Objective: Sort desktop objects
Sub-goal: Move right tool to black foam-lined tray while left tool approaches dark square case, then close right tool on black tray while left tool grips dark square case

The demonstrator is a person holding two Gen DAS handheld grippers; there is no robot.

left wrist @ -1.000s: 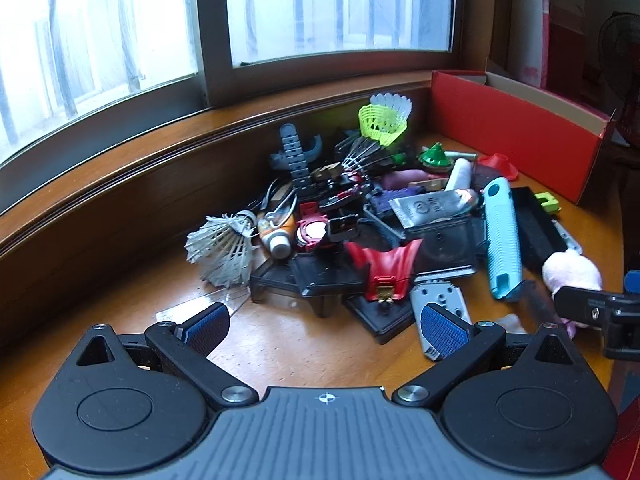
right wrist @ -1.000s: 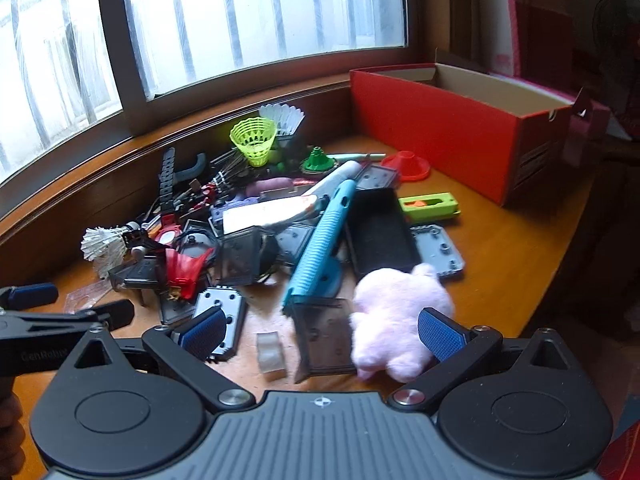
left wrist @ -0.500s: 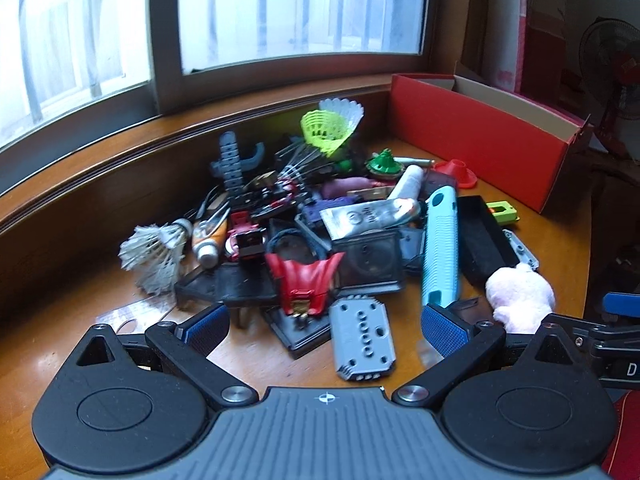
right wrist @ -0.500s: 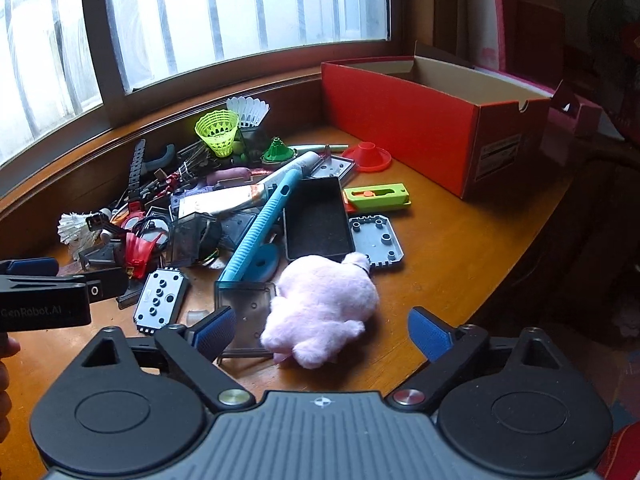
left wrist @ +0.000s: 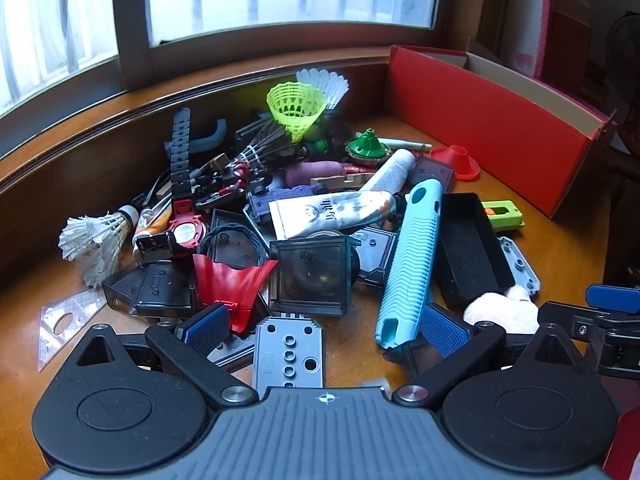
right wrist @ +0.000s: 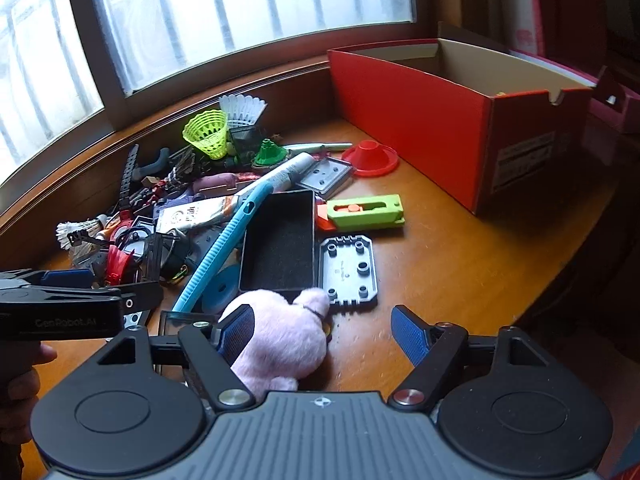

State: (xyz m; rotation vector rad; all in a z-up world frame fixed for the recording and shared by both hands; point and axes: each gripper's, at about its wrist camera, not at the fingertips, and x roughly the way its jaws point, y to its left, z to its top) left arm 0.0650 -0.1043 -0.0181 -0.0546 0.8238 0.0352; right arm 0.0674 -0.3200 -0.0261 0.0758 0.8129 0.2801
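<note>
heap of small items on table (right wrist: 460, 264) below window (right wrist: 240, 12): box (right wrist: 420, 120) at right rear, shuttlecocks (right wrist: 224, 128) at rear, tray (right wrist: 280, 236) mid-heap w/ plate (right wrist: 350, 270) just right of it, plush toy (right wrist: 280, 336) touching tray's front edge, ruler (left wrist: 64, 320) at far left.

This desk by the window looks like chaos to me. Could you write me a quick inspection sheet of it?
Surface: wooden desk, bare on the box side.
Job's things: pink plush toy between the right gripper's fingers, untouched by the far one; red cardboard box open.
Clutter: yellow shuttlecock, blue tool, black tray, green cutter, red watch, tube, piled loosely.
Grippers: left gripper open over a grey plate; right open.
Cables: nothing seen.
Surroundings: barred window behind.
</note>
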